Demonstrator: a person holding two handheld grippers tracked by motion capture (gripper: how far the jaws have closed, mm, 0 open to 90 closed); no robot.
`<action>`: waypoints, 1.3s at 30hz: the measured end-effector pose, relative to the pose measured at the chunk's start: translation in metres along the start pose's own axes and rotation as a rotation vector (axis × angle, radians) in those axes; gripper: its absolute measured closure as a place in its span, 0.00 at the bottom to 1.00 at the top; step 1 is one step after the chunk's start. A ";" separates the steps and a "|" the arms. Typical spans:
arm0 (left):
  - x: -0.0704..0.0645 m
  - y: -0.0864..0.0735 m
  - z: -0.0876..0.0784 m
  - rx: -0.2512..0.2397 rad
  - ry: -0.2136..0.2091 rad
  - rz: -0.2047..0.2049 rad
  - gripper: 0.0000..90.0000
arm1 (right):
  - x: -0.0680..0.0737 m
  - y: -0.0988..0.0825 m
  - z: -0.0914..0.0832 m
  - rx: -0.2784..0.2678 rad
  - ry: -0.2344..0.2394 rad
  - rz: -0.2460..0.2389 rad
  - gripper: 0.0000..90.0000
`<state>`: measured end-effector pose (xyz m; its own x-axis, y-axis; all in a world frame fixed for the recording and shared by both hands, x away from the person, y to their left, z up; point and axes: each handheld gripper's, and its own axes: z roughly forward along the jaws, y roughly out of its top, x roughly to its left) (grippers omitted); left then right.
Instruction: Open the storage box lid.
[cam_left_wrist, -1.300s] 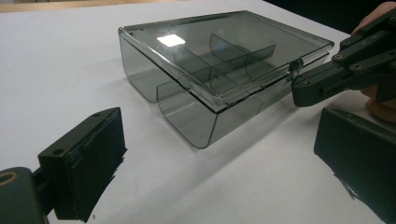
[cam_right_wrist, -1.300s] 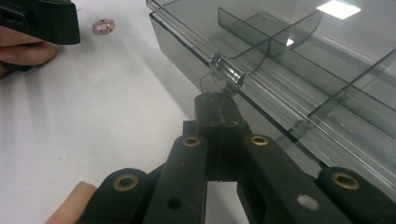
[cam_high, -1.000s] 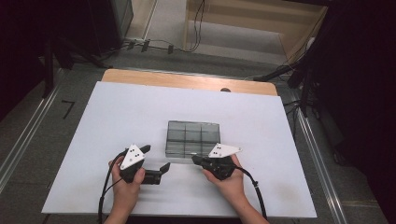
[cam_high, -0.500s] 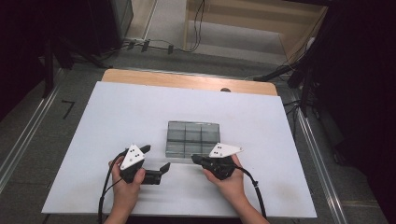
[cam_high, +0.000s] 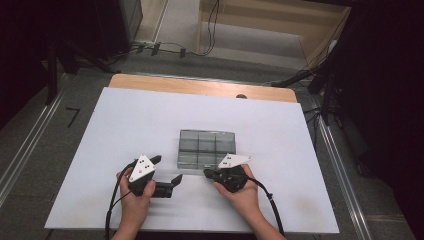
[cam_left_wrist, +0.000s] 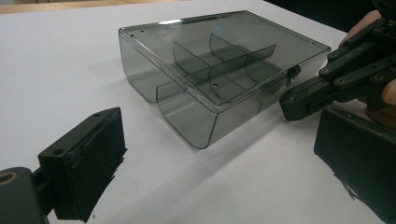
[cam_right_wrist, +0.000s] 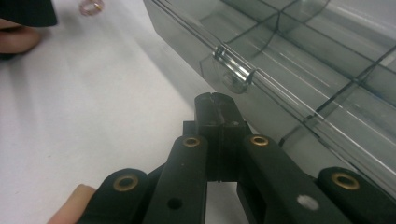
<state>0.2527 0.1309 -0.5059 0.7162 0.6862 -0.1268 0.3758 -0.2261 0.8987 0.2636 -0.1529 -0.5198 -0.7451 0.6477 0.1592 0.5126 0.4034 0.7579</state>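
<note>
Up close, the box's latch faces the pressed-together right hand-held gripper.

On the white surface there is one smoked clear box, with six compartments, and two tools.

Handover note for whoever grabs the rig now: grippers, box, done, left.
Left gripper: jaws open, nothing between them, on the white table left of the box.
Right gripper: shut, holding nothing, tip just short of the latch on the box's front.
Smoky clear divider box: mid-table, lid closed, compartments look empty.
Done: both grippers brought up to the box.
Left: probably pop the latch and open the lid.
</note>
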 end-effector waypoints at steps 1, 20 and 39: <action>0.000 0.000 0.000 0.000 0.001 0.001 0.02 | 0.000 0.001 0.001 0.003 -0.004 0.005 0.98; 0.000 0.000 0.000 -0.001 0.000 0.002 0.02 | 0.006 0.004 0.000 -0.065 0.015 -0.023 0.98; 0.000 0.000 0.000 -0.001 -0.001 0.000 0.02 | 0.003 0.001 0.000 -0.007 -0.027 0.033 0.98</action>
<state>0.2524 0.1312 -0.5058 0.7166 0.6857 -0.1273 0.3750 -0.2250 0.8993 0.2621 -0.1504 -0.5189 -0.7162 0.6775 0.1674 0.5336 0.3770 0.7571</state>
